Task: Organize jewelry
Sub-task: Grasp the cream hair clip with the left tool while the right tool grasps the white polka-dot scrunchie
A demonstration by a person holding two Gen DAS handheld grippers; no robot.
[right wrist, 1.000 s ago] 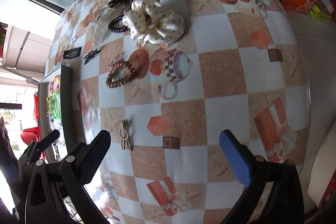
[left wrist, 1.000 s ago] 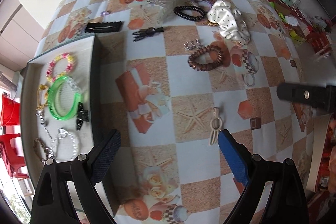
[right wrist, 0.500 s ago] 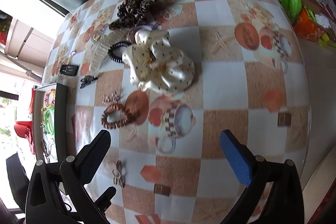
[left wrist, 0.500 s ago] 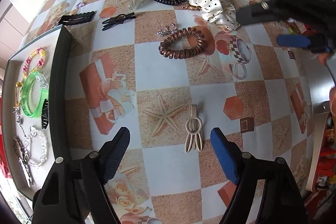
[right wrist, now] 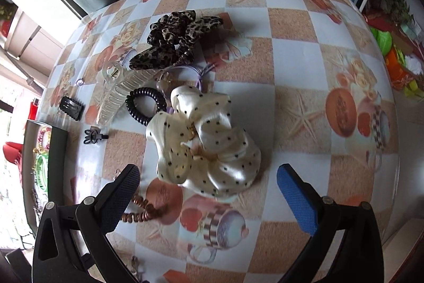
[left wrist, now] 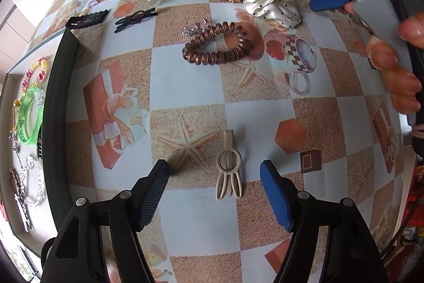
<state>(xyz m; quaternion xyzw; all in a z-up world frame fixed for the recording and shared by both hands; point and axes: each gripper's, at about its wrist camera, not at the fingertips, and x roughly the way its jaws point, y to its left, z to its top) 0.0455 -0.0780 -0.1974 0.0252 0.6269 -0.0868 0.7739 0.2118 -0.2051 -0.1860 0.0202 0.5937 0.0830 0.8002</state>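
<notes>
Now the left gripper (left wrist: 214, 174) is closing around the beige clip (left wrist: 228, 168), not touching it. The right gripper (right wrist: 208, 190) is wide over the dotted scrunchie (right wrist: 204, 142), far behind the clip.

Glossy satin scrunchie (right wrist: 204, 147), matt plastic hair clip (left wrist: 229, 166), shiny printed tablecloth (left wrist: 190, 70).

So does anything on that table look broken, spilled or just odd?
Nothing looks damaged or spilled. Hair accessories just lie loose on the tablecloth outside the tray; the clear claw clip, black coil tie and polka-dot scrunchie sit crowded together.
</notes>
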